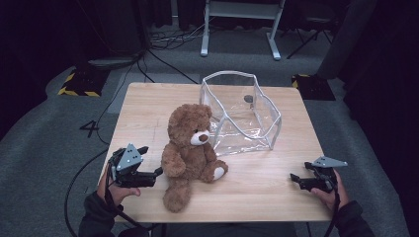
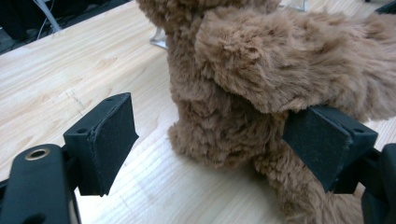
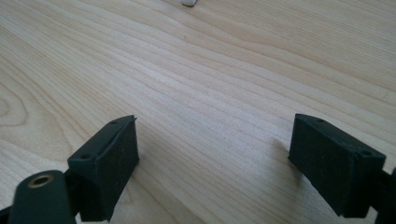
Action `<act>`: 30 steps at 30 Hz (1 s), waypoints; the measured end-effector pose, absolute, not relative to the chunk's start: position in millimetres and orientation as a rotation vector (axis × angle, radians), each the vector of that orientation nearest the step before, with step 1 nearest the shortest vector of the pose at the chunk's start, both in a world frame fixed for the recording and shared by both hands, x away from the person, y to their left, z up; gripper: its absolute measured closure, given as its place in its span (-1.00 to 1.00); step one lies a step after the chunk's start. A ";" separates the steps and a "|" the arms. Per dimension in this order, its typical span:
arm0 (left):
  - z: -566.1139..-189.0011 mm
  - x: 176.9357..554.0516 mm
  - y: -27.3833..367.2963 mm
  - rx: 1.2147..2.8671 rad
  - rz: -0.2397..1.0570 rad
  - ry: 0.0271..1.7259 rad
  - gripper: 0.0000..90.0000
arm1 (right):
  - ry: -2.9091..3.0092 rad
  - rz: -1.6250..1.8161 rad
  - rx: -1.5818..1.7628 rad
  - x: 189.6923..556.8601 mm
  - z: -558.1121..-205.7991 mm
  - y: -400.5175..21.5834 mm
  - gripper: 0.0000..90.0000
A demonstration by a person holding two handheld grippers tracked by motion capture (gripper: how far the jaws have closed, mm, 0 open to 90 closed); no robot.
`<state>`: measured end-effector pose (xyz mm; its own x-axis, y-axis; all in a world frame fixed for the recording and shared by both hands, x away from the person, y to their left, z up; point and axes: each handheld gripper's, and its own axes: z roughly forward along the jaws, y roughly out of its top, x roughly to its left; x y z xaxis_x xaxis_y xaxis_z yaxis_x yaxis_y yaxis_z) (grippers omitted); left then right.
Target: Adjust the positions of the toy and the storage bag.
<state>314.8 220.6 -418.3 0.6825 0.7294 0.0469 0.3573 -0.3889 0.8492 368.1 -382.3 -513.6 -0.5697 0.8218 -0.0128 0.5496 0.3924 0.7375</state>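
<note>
Light wood surface [image 1: 257, 182] stood in a dark room w/ grey carpet. Nearest the person, the left gripper [image 1: 150, 165] sat at the front-left, held in a hand [image 1: 118, 190], jaws spread wide apart and gripping nothing. In the left gripper view its jaws flanked the teddy bear [image 2: 261, 88]: one jaw touched the fur under the bear's arm, the other stood apart over bare wood. Right gripper [image 1: 295, 180] was at the front-right, well apart from the bear, jaws also wide open over bare wood. Teddy bear [image 1: 190, 150], brown w/ pale muzzle and paw pads, sat upright approx. mid-surface, left of center, just beside the left gripper. Right behind the bear, touching or nearly so, stood a clear plastic bag [image 1: 242, 111] w/ white trim, top open. Beyond the surface: cables on the floor and a white table frame [image 1: 242, 24].
</note>
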 end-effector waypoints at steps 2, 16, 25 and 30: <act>-416.4 318.6 219.4 1.986 0.510 0.827 -0.62 | 2.279 0.994 1.186 368.1 -513.6 -382.3 -0.65; -404.2 340.2 208.8 1.968 0.477 0.798 -0.61 | 2.279 0.994 1.186 368.1 -513.6 -382.3 -0.65; -405.1 371.9 178.0 2.009 0.404 0.790 -0.65 | 2.279 0.995 1.185 368.1 -513.6 -382.3 -0.65; -415.1 388.4 169.4 2.017 0.360 0.868 -0.66 | 2.279 0.994 1.185 368.1 -513.6 -382.3 -0.65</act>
<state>388.4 169.4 -415.1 0.7130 0.6972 -0.0737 0.4406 -0.3639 0.8207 368.1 -382.3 -513.6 -0.5696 0.8218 -0.0132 0.5495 0.3927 0.7375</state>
